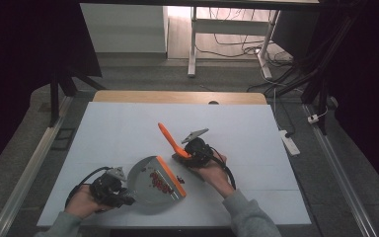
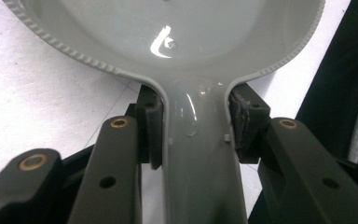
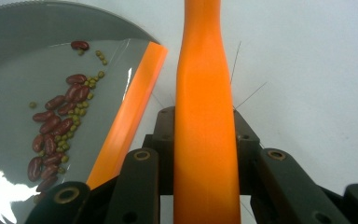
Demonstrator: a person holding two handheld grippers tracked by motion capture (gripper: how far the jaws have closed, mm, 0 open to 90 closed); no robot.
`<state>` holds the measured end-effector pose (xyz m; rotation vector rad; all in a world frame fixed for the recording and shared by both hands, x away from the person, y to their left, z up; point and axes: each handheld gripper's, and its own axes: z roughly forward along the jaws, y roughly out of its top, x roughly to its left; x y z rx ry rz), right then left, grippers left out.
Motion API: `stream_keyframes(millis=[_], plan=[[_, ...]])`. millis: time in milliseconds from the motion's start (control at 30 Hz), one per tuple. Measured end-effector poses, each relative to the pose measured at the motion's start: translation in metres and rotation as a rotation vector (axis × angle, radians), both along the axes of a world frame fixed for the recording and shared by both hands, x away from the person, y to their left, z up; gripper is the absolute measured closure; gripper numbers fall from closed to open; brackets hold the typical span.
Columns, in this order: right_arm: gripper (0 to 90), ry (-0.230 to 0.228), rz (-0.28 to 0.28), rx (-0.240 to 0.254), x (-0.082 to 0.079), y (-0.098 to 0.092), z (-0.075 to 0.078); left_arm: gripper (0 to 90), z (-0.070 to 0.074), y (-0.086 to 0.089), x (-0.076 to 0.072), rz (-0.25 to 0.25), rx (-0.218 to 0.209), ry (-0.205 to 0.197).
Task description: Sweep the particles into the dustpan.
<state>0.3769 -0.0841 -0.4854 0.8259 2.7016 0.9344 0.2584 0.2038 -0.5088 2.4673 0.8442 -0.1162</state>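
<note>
One grey dustpan (image 1: 153, 190) lies at the table's (image 1: 118, 128) near edge, beans (image 1: 162, 181) heaped inside against its orange lip. The left gripper (image 1: 128, 197) clamps its handle; the right gripper (image 1: 190, 154), just beyond the lip, pinches one orange brush (image 1: 170, 139). A few beans lie just outside the lip. Risk: tilting the dustpan would spill the load, and a hard sweep would scatter the strays.

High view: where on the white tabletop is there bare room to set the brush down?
Bare: the tabletop's far half beyond the brush, plus the right side. Crowded: near edge, with the dustpan, spilled beans and both grippers.
</note>
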Motion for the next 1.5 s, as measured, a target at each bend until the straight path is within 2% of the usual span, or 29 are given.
stream_keyframes(millis=[200, 367, 567, 767, 833, 967, 1000, 1033, 1067, 1167, 1200, 1233, 1267, 1433, 1467, 1500], plan=[[71.0, 0.027, 0.006, 0.01, -0.003, 0.005, -0.004, 61.3, 0.0, 0.0, 0.0, -0.002, 0.002, 0.0], [71.0, 0.058, 0.019, 0.047, -0.013, 0.013, -0.007, 61.3, 0.0, 0.0, 0.001, -0.005, 0.004, -0.001], [70.9, 0.045, 0.033, 0.05, -0.022, 0.022, -0.007, 61.3, 0.0, 0.0, 0.001, -0.005, 0.005, 0.0], [71.0, 0.078, 0.042, 0.113, -0.026, 0.027, -0.006, 61.2, -0.001, -0.001, 0.001, -0.001, 0.003, 0.002], [71.0, 0.077, 0.061, 0.12, -0.03, 0.034, -0.005, 61.2, -0.001, -0.001, 0.001, 0.0, 0.0, 0.003], [71.0, 0.11, 0.126, 0.158, -0.038, 0.053, -0.002, 61.3, -0.002, -0.001, 0.001, 0.002, 0.0, 0.003], [71.0, 0.095, 0.154, 0.157, -0.04, 0.06, 0.002, 61.3, -0.002, -0.001, 0.001, 0.002, -0.002, 0.002], [71.0, 0.095, 0.154, 0.157, -0.04, 0.06, 0.002, 61.3, -0.002, -0.001, 0.0, 0.003, -0.002, 0.002], [71.0, 0.076, 0.157, 0.157, -0.041, 0.061, 0.004, 61.2, -0.002, -0.001, 0.0, 0.003, -0.002, 0.002], [71.0, 0.047, 0.138, 0.175, -0.039, 0.055, 0.013, 61.2, -0.002, 0.0, 0.001, 0.001, -0.003, 0.002], [71.0, 0.023, 0.115, 0.168, -0.038, 0.047, 0.016, 61.3, -0.002, 0.0, 0.001, 0.001, -0.003, 0.002], [71.0, 0.023, 0.115, 0.168, -0.038, 0.047, 0.016, 61.3, -0.002, 0.0, 0.0, 0.0, -0.003, 0.001], [71.0, 0.008, 0.088, 0.169, -0.035, 0.037, 0.018, 61.3, -0.002, 0.0, 0.0, 0.001, -0.004, 0.002], [71.0, -0.008, 0.03, 0.152, -0.03, 0.018, 0.015, 61.2, -0.001, 0.002, -0.002, -0.005, -0.003, 0.003], [71.0, -0.018, 0.009, 0.133, -0.028, 0.01, 0.012, 61.3, -0.001, 0.003, -0.002, -0.007, -0.001, 0.002], [71.0, -0.018, 0.009, 0.133, -0.028, 0.01, 0.012, 61.3, 0.0, 0.003, -0.002, -0.007, 0.0, 0.002]])
